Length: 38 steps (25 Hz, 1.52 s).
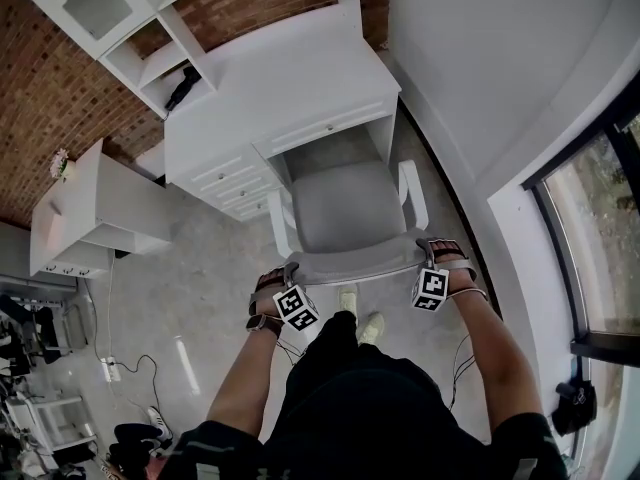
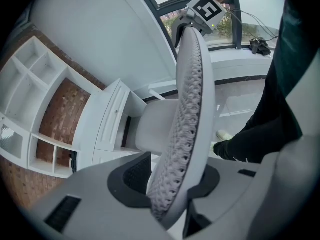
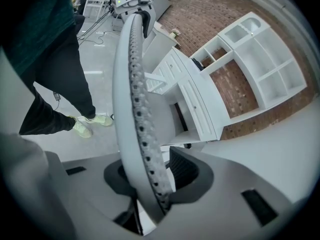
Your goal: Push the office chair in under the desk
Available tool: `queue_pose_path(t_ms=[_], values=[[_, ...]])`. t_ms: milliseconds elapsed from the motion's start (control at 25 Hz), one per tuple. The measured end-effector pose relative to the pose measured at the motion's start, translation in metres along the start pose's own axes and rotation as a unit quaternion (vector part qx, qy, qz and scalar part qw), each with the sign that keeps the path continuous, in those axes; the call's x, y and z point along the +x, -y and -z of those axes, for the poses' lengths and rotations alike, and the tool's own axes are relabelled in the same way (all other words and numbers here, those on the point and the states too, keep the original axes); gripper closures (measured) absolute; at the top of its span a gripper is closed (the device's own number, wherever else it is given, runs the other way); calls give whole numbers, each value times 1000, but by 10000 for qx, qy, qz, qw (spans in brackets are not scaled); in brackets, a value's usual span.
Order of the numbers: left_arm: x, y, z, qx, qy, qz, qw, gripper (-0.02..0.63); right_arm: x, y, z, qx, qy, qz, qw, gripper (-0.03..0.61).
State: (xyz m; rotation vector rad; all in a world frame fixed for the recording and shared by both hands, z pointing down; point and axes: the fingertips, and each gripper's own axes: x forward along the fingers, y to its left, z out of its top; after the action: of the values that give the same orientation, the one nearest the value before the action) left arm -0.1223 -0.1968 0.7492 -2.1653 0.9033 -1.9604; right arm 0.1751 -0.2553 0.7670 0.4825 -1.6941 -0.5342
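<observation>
A grey office chair (image 1: 345, 208) with white armrests stands in front of a white desk (image 1: 290, 93), its seat partly under the desk's knee gap. My left gripper (image 1: 288, 280) is shut on the left end of the chair's backrest top (image 2: 187, 129). My right gripper (image 1: 428, 265) is shut on the right end of that backrest edge (image 3: 137, 124). In both gripper views the perforated backrest rim runs between the dark pads (image 2: 134, 176) and fills the gap between them. The person's legs stand just behind the chair.
The desk has drawers (image 1: 235, 183) at its left and a white shelf unit (image 1: 120, 18) against the brick wall. A low white cabinet (image 1: 90, 218) stands to the left. A white wall and window (image 1: 600, 228) run along the right. Cables (image 1: 130, 368) lie on the floor at left.
</observation>
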Motion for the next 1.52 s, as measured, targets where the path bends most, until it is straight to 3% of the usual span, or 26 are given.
queue_pose_path(t_ms=[520,1520], values=[[31,-46,-37,-120,24,-84,9999,474,41,59,22,-139,56,-69,9999,468],[81,-135,-64,-169,-18,-147,9997,480,111,151,25,-348,80,-56,9993,469]])
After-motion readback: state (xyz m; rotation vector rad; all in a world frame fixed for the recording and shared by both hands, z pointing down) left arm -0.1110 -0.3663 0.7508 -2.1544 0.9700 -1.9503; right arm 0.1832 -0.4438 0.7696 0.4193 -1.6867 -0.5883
